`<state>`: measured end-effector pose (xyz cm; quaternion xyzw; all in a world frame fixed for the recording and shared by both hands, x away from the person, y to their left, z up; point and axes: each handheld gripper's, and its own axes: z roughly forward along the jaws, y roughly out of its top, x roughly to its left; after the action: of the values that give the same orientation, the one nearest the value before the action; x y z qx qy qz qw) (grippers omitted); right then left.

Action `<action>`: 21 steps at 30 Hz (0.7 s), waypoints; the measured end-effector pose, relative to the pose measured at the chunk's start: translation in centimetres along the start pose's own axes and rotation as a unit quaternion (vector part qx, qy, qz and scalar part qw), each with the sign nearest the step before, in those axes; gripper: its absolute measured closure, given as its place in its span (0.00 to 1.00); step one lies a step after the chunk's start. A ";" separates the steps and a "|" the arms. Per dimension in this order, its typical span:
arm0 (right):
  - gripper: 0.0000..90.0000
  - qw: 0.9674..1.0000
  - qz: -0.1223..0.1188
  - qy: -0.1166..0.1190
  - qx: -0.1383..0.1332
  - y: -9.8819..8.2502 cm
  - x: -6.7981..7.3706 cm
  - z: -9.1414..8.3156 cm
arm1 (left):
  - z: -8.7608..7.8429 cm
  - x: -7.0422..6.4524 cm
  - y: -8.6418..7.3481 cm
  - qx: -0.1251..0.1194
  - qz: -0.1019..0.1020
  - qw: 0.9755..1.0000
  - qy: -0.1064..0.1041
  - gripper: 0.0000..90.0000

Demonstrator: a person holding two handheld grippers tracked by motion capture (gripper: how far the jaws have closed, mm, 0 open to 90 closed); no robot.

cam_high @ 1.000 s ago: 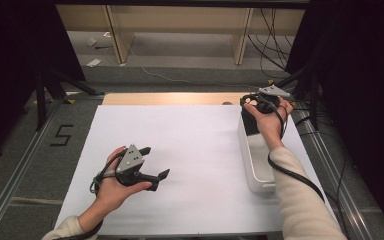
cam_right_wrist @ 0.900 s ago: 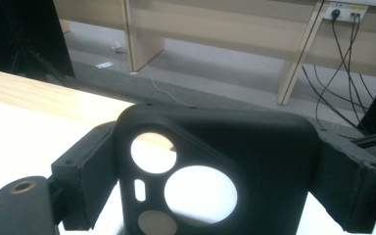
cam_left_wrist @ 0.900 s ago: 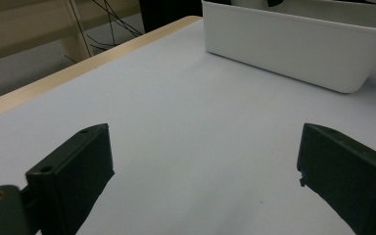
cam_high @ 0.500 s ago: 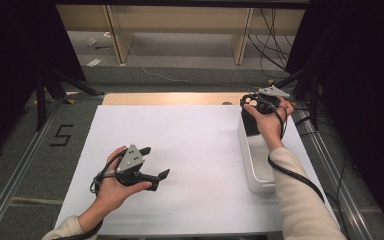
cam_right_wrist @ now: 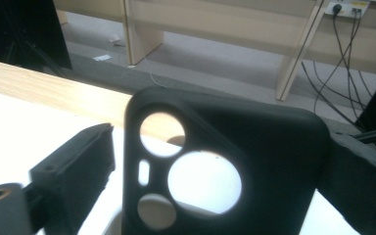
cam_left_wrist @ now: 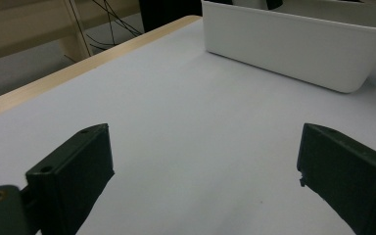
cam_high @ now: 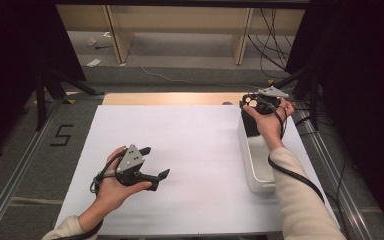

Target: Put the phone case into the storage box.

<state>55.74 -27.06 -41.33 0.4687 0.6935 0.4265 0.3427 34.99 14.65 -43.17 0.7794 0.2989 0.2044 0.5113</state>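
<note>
- The right gripper (cam_high: 254,102), a matte black tool with a grey three-cornered plate on top, is hovering over the far end of the white bin (cam_high: 260,172) in the high view, gripped by the person's right hand (cam_high: 270,122).
- A black phone case (cam_right_wrist: 215,166) is standing upright between its jaws in the right gripper view: soft-looking, matte, with rounded corners, two large round cut-outs, a smaller round one and a little slot-shaped opening.
- The jaws have just been opening; they are now standing wide, the case between them. The case's right edge is lying against the right jaw, while a gap is showing between its left edge and the left jaw, so nothing is being pinched.
- In the high view the case is showing as a dark slab reaching down from the gripper into the bin's far end (cam_high: 251,125).
- The bin is a long, smooth plastic tub with rounded corners and thin walls, sitting at the right edge of the white sheet (cam_high: 190,150), which is flat and matte over a pale wooden tabletop (cam_high: 170,98).
- The left gripper (cam_high: 152,175) is resting low over the sheet in the left hand (cam_high: 112,187), well apart from the bin.
- In the left gripper view its blocky black jaws are standing far apart with only bare sheet between them, holding nothing.
</note>
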 end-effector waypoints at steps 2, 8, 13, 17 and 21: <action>0.04 1.000 -0.001 -0.004 -0.003 0.0 0.0 0.0 | 0.0 0.0 0.0 0.000 0.000 1.000 0.000 0.07; 0.01 1.000 -0.001 -0.008 -0.013 0.1 -0.1 -0.1 | 0.0 0.0 0.0 0.000 0.000 1.000 0.000 0.07; 0.01 1.000 -0.002 -0.013 -0.023 0.3 -0.1 -0.3 | 0.0 0.0 0.0 0.000 0.000 1.000 0.000 0.07; 0.01 0.999 0.000 -0.015 -0.033 0.6 -0.1 -0.6 | 0.0 0.0 0.0 0.000 0.001 1.000 0.001 0.07; 0.01 0.999 -0.001 -0.016 -0.042 1.0 0.1 -0.9 | 0.0 0.0 0.0 0.000 0.001 1.000 0.001 0.07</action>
<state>55.29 -27.04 -40.05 0.4603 0.6700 0.4474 0.3729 34.98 14.67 -43.15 0.7798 0.2987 0.2058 0.5103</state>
